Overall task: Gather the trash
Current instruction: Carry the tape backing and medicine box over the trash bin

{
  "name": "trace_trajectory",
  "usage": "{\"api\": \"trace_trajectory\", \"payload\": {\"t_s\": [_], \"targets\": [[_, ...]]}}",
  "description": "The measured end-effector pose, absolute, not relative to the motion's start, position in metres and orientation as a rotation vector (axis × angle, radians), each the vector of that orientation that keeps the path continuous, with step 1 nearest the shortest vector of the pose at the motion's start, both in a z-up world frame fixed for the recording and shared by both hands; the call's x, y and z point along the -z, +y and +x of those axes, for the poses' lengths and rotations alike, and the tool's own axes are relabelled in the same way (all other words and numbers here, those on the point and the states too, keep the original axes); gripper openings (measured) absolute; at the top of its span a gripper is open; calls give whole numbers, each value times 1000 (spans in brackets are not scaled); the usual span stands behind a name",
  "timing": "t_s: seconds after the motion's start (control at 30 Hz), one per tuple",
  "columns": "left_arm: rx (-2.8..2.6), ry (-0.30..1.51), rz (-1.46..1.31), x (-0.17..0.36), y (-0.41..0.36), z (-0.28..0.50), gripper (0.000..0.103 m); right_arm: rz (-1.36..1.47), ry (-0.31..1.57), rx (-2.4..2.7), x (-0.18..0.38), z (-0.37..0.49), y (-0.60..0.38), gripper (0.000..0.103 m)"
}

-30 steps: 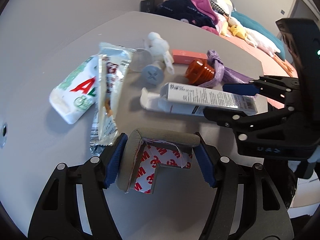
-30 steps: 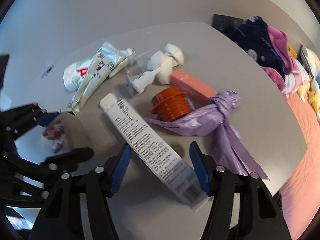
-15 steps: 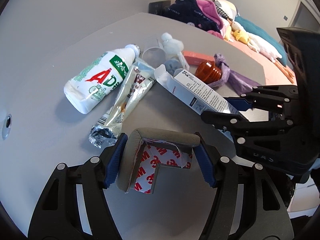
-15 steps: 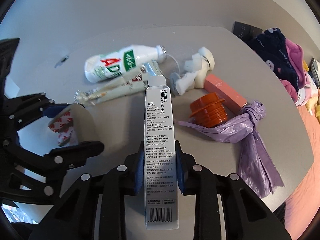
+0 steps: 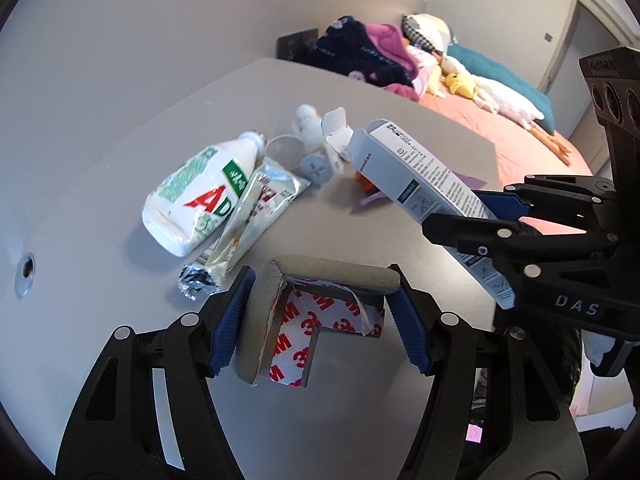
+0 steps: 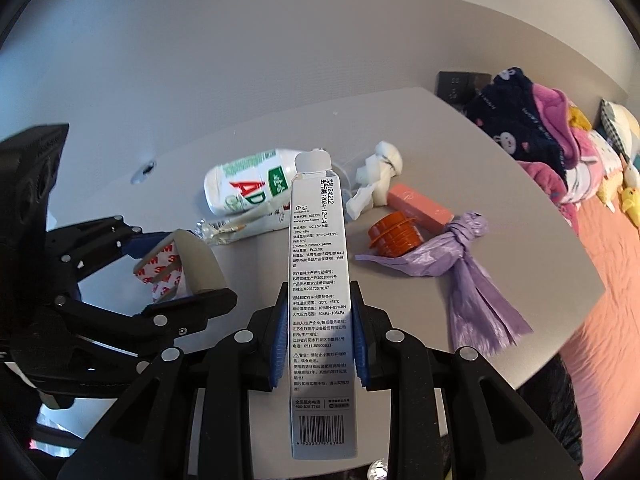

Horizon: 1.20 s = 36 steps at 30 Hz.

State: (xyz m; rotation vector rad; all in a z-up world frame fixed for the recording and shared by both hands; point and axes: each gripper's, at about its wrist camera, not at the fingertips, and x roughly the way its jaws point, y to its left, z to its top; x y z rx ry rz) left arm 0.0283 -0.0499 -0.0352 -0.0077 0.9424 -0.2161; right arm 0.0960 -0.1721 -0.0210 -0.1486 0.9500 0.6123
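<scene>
Trash collection at a grey table (image 5: 100, 128), seen left to right: a small metal-ringed hole sits near the table's left edge; beside it lie a white drink bottle (image 5: 196, 200) on its side and a crumpled foil wrapper (image 5: 244, 236) touching the bottle's flank; beyond them rest a wad of tissue (image 6: 378, 168) and a small grey round cap (image 5: 316, 168).

At centre, the left gripper (image 5: 318, 322) is clamped on a grey foam corner guard (image 5: 316, 280) with red-and-white adhesive backing, both blue pads pressed to its outer sides and the piece held clear of the table.

To the right, the right gripper (image 6: 319, 334) is closed tight on a long grey carton (image 6: 318, 292), gripped across its narrow width near the lower half, its open flap end pointing up and away; an orange ribbed cap (image 6: 394, 234), a pink box (image 6: 420, 208) and a knotted purple bag (image 6: 468, 268) lie on the table farther right, the cap just beside the bag; clothes and soft toys crowd the bed beyond.

Both grippers appear loaded, so the step in hand looks like carrying to a bin, which is not in view; best done by keeping the squeeze steady, since the thin carton may crush or pivot; lifting well above the remaining litter would avoid sweeping the bottle or tissue; the foam guard's loose backing paper could snag, so release it cleanly.
</scene>
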Motion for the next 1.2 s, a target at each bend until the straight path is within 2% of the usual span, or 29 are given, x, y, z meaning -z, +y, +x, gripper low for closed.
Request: {"api": "trace_trajectory", "payload": {"t_s": [0.53, 1.2], "targets": [[389, 869, 72, 7, -101, 31, 64, -45, 871, -441, -13, 55, -232, 29], [624, 822, 159, -5, -186, 25, 64, 69, 826, -221, -26, 8, -323, 29]]}}
